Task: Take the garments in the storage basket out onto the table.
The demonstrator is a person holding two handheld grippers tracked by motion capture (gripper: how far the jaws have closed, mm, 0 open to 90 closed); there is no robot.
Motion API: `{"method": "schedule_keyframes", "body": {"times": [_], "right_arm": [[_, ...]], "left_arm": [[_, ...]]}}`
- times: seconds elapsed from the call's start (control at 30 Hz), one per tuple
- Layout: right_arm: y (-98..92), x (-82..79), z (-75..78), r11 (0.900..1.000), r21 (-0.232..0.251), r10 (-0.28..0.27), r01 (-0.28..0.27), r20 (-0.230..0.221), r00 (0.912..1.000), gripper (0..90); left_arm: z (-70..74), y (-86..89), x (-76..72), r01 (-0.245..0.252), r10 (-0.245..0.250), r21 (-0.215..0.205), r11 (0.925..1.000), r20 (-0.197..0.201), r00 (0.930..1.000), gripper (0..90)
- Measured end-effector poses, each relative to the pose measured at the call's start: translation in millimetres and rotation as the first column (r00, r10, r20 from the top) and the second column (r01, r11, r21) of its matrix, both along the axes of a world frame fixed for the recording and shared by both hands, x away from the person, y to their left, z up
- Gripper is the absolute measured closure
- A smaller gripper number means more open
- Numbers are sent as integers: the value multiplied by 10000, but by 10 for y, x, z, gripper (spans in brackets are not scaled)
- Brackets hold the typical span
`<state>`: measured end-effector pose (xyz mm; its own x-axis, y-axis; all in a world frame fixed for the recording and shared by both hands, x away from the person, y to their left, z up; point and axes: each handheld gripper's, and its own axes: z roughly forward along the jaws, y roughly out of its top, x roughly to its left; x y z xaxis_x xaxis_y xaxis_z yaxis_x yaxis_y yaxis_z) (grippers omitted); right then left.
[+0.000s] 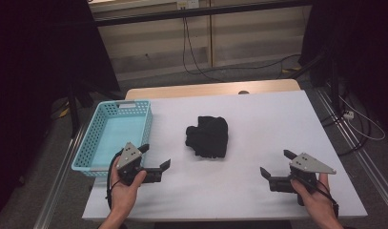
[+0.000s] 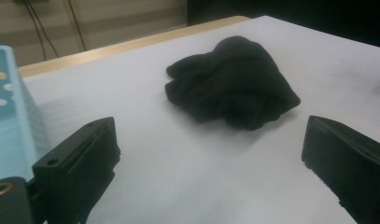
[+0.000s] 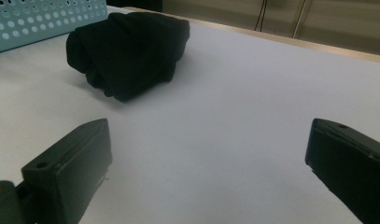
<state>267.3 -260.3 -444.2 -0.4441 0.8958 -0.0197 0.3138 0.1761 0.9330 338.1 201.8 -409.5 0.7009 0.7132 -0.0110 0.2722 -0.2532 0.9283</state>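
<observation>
A person at a white-topped table (image 1: 258, 191) holds two handheld grippers low over the near edge, both spread wide and carrying nothing. In the high view, the left gripper (image 1: 157, 156) sits at lower left of the frame, just beside the near corner of a light-blue perforated basket (image 1: 89, 145); the right gripper (image 1: 276, 163) hangs at lower right, well apart from everything else. Both point inward toward a crumpled black cloth (image 1: 207, 136), perhaps a small garment, which lies in a heap at the centre of the frame, to the right of the basket and not touching it. The basket looks empty.

From the left gripper view the cloth (image 2: 232, 81) lies ahead, between and beyond the parted jaws; from the right gripper view it (image 3: 127, 51) sits at upper left, with the basket wall (image 3: 47, 18) behind it.

The work appears to be at its opening step: the approach, with no contact yet made. The likely next move calls for one gripper to travel forward, drop onto the bundle and pinch enough folds to lift it whole, since loose fabric may trail or slip on its way to the basket.
</observation>
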Motion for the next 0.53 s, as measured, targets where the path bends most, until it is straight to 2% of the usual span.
{"method": "schedule_keyframes", "body": {"times": [0.1,0.13,0.2,0.43,0.47,0.53], "right_arm": [[1,0,0,10000,6,11,-11,0,10000,3],[3,-1,0,10000,14,18,-18,-9,10000,3],[4,-3,0,10000,-14,34,-34,0,10000,3],[-4,12,-2,10000,18,5,-5,2,10000,3],[1,13,-5,10000,-18,15,-15,2,10000,2],[1,12,-5,10000,-21,24,-24,-9,10000,2]], "left_arm": [[1,51,-50,-230,224,169,9996,307,9993,41],[0,69,-72,-259,259,-7,9997,319,9992,41],[-19,82,-100,-310,313,-77,9995,391,9987,41],[-97,69,-111,-363,363,-38,9993,201,9991,41],[-99,52,-116,-567,567,-31,9984,213,9982,41],[-99,42,-121,-580,580,-43,9983,195,9981,41]]}}
